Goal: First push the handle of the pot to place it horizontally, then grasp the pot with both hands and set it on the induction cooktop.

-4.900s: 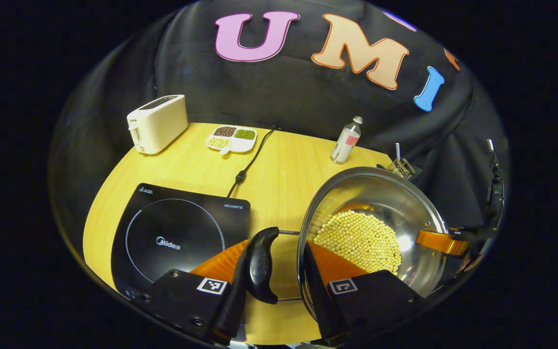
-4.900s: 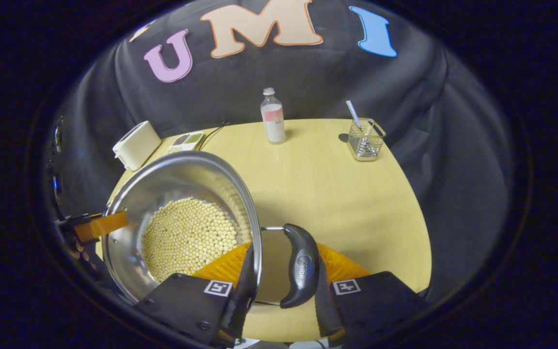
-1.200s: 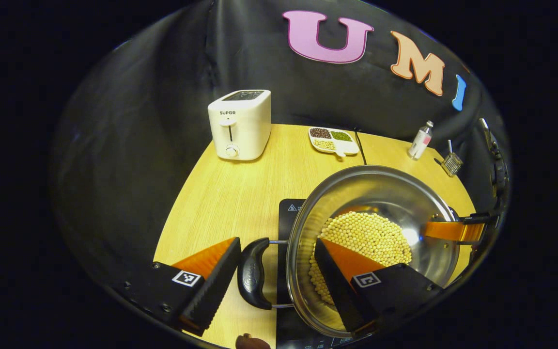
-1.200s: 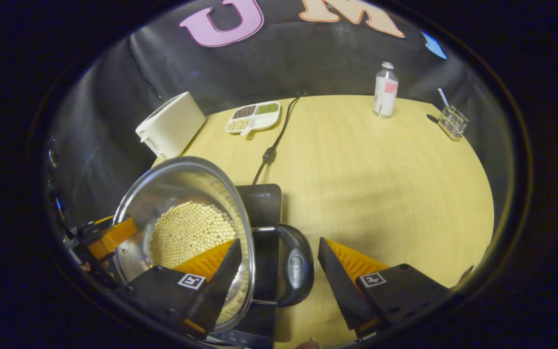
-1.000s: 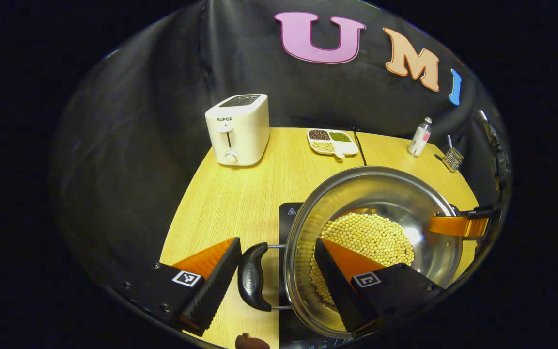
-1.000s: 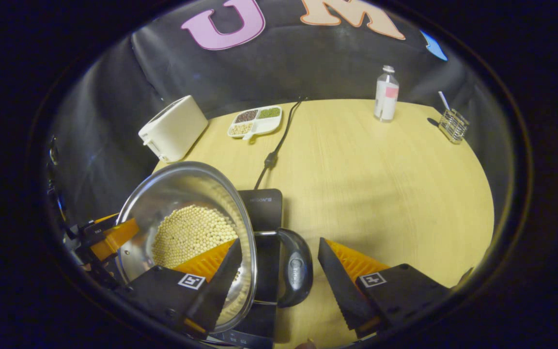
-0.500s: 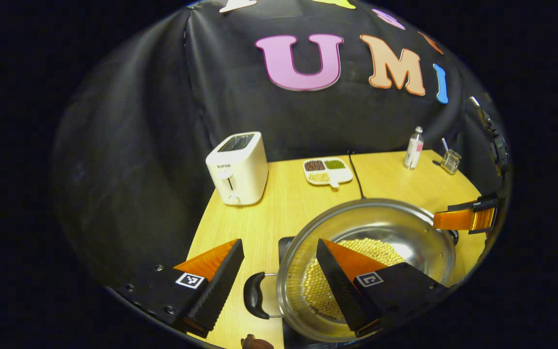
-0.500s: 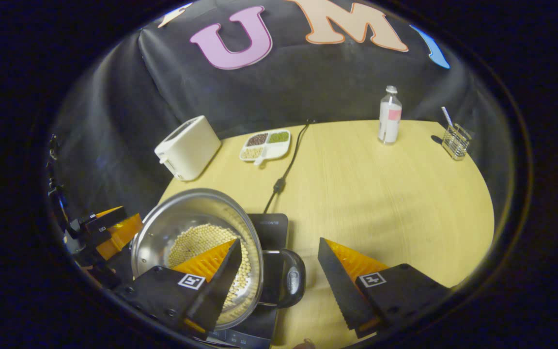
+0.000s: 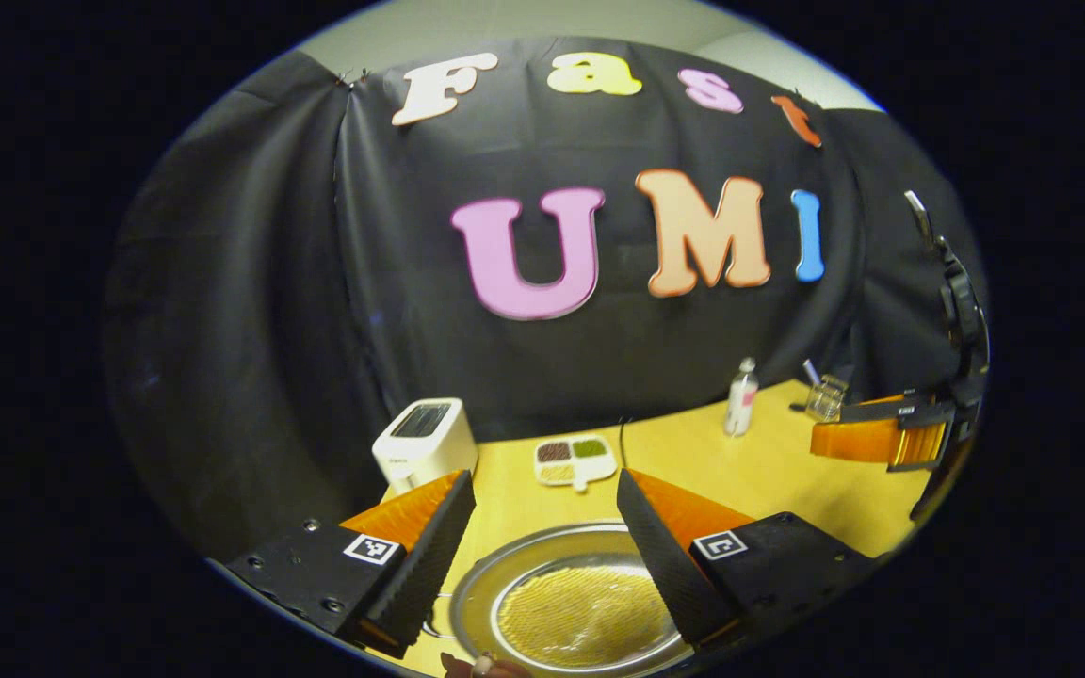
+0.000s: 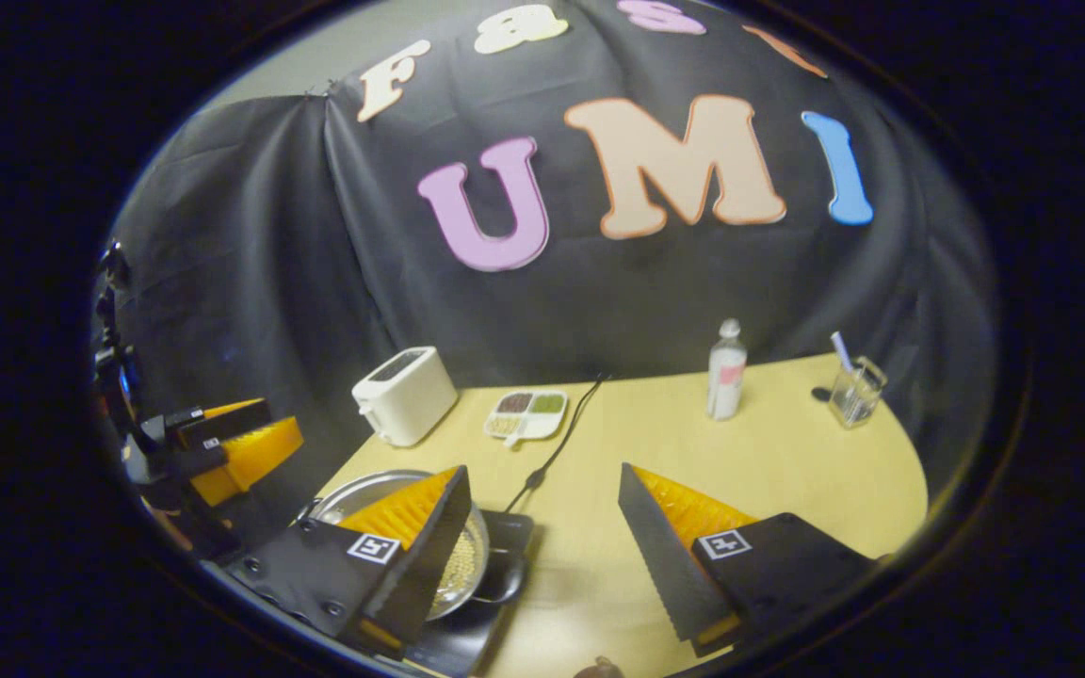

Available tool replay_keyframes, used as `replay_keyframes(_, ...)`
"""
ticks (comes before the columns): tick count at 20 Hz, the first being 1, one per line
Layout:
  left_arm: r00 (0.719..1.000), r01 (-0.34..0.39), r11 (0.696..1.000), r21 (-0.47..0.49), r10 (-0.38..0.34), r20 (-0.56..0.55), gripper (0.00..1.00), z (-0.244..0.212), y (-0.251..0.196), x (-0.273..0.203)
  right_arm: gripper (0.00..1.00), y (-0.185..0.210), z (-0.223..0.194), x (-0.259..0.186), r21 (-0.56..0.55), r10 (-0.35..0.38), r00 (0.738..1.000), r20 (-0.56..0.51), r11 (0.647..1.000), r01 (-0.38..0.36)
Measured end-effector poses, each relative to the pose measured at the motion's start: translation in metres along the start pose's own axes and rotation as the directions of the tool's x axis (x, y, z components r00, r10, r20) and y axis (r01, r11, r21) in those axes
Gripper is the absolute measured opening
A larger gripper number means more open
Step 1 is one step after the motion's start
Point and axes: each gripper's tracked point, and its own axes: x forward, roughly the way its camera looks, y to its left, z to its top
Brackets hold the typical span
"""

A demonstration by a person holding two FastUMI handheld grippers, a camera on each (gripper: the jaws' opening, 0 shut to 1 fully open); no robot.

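Observation:
The steel pot (image 9: 505, 589), with yellow beans (image 9: 580, 617) in it, sits low in the left gripper view, below and between my left gripper's fingers. My left gripper (image 9: 542, 480) is open, raised above the pot and apart from it. In the right gripper view the pot (image 10: 477, 556) rests on the black induction cooktop (image 10: 456, 650), half hidden behind one finger, and its dark side handle (image 10: 505, 576) sticks out to the right. My right gripper (image 10: 542, 471) is open and empty, clear of that handle. Each gripper also shows at the other view's edge: right gripper (image 9: 882, 438), left gripper (image 10: 232, 443).
On the wooden table (image 10: 769, 461) stand a white toaster (image 10: 404, 394), a divided dish of beans (image 10: 526, 412), a small bottle (image 10: 725, 369) and a glass holder (image 10: 853, 391). The cooktop's black cord (image 10: 557, 447) runs toward the back wall.
Both grippers carried the pot left onto the cooktop, opened off its two handles, then rose and tilted up. The pot stays on the cooktop, now lower in both views.

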Motion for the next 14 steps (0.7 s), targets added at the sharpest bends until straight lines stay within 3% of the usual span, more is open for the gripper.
replay_keyframes(1, 0.999, 0.010, 1.000, -0.005, -0.010, 0.036, 0.98, 0.016, -0.017, -0.004, 0.98, -0.010, 0.012, -0.015, -0.003, 0.007, 0.999, 0.033, 1.000, -0.007)
replay_keyframes(2, 0.998, 0.019, 1.000, -0.015, -0.018, 0.068, 0.97, 0.029, -0.037, -0.009, 0.94, -0.022, 0.021, -0.028, 0.001, 0.011, 0.998, 0.057, 1.000, -0.011)
replay_keyframes(6, 0.987, 0.099, 0.993, -0.060, -0.090, 0.136, 0.97, 0.060, -0.126, -0.029, 0.94, -0.083, 0.044, -0.076, 0.034, -0.004, 0.992, 0.126, 0.999, 0.000)
replay_keyframes(9, 0.981, 0.115, 0.992, -0.046, -0.106, 0.164, 0.98, 0.071, -0.177, -0.043, 0.93, -0.124, 0.053, -0.107, 0.044, -0.019, 0.986, 0.167, 0.999, 0.012)
replay_keyframes(10, 0.978, 0.124, 0.991, -0.049, -0.114, 0.174, 0.99, 0.074, -0.194, -0.047, 1.00, -0.133, 0.053, -0.116, 0.048, -0.015, 0.985, 0.170, 0.999, 0.007)
replay_keyframes(12, 0.976, 0.146, 0.987, -0.073, -0.132, 0.171, 0.99, 0.072, -0.227, -0.054, 0.94, -0.146, 0.052, -0.131, 0.046, 0.005, 0.985, 0.173, 0.999, -0.013)
replay_keyframes(13, 0.977, 0.146, 0.985, -0.087, -0.130, 0.167, 0.99, 0.069, -0.238, -0.057, 0.98, -0.154, 0.049, -0.136, 0.036, 0.013, 0.984, 0.178, 0.999, -0.020)
replay_keyframes(14, 0.979, 0.139, 0.985, -0.102, -0.121, 0.164, 0.97, 0.069, -0.246, -0.060, 0.94, -0.162, 0.048, -0.143, 0.022, 0.020, 0.983, 0.181, 0.999, -0.025)
